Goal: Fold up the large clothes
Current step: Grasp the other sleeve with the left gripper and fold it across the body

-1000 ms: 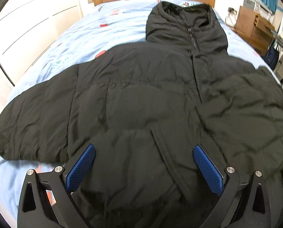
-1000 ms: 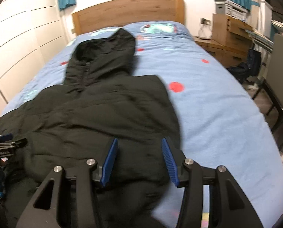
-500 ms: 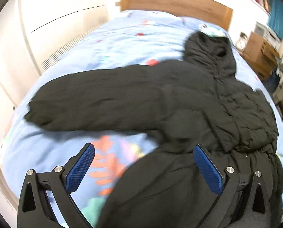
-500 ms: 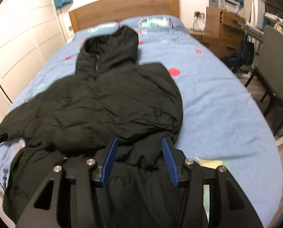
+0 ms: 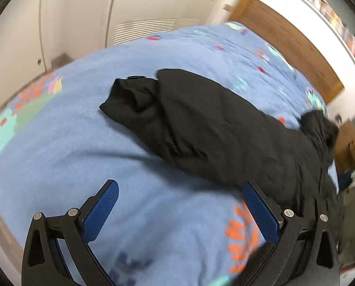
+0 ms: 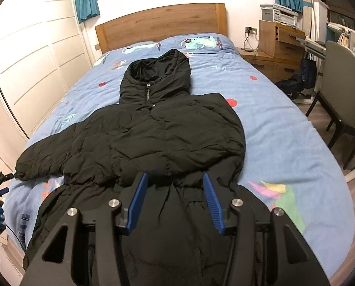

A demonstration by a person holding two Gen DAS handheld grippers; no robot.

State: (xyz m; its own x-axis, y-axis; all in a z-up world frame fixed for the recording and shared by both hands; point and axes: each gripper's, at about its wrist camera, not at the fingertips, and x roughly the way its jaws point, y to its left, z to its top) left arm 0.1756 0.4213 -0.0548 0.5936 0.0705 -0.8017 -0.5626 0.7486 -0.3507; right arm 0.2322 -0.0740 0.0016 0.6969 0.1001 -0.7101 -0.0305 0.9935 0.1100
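A large black hooded puffer coat (image 6: 158,133) lies face up on the blue bed, hood toward the headboard. Its right sleeve is folded across the chest; its left sleeve (image 6: 46,155) stretches out to the bed's left edge. In the left wrist view the sleeve (image 5: 201,121) runs from the cuff (image 5: 129,95) toward the body. My left gripper (image 5: 179,205) is open and empty above the blue cover, short of the sleeve. My right gripper (image 6: 175,190) is open and empty above the coat's waist.
The bed cover (image 6: 284,143) is blue with coloured prints. A wooden headboard (image 6: 160,23) stands at the far end. White wardrobe doors (image 6: 29,66) run along the left. A bedside cabinet (image 6: 279,45) and a chair (image 6: 339,95) stand on the right.
My left gripper has swung left off the coat's body to the outstretched left sleeve. My right gripper has drawn back and risen, so more of the coat shows. Both stay open.
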